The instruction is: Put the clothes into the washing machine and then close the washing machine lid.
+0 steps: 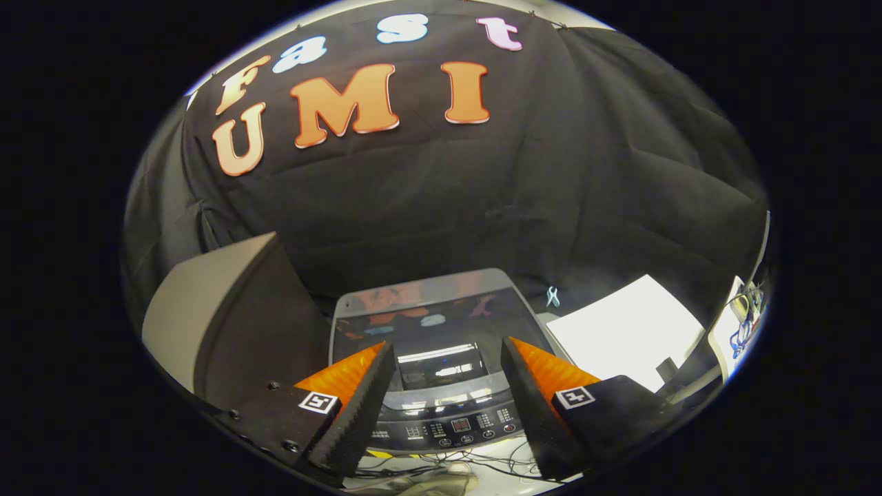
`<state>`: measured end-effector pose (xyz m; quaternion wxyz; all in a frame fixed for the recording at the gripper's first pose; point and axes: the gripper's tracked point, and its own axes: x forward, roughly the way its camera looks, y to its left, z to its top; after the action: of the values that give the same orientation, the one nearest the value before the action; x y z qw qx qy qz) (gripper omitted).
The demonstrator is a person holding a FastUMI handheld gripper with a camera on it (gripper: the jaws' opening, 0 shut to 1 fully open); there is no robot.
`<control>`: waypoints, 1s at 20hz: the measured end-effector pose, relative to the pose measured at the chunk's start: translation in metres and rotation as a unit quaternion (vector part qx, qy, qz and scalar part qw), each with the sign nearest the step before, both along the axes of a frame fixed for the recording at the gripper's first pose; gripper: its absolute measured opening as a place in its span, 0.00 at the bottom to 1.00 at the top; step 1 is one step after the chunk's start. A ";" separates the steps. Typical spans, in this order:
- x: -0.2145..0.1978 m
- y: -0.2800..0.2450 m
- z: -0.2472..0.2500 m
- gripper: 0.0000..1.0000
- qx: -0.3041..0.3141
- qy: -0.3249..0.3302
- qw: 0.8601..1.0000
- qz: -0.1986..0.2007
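Note:
A top-loading washing machine stands below and just ahead of my fingers, with its dark glossy lid lying flat and shut. Its control panel with buttons and a small display faces me between the fingertips. My gripper hovers above the machine, open, nothing between its fingers. I see no clothes outside the machine.
A grey box-like unit stands left of the washer. A bright white table surface lies to the right, with a small clip near the washer's back corner. Cables trail on the floor in front.

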<state>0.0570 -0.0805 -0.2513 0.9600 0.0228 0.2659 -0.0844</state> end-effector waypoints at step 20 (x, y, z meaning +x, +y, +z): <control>-0.043 0.056 0.278 0.99 -0.034 -0.192 0.980 0.029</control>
<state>0.0141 -0.0243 0.0269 0.9954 -0.0023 0.0746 -0.0598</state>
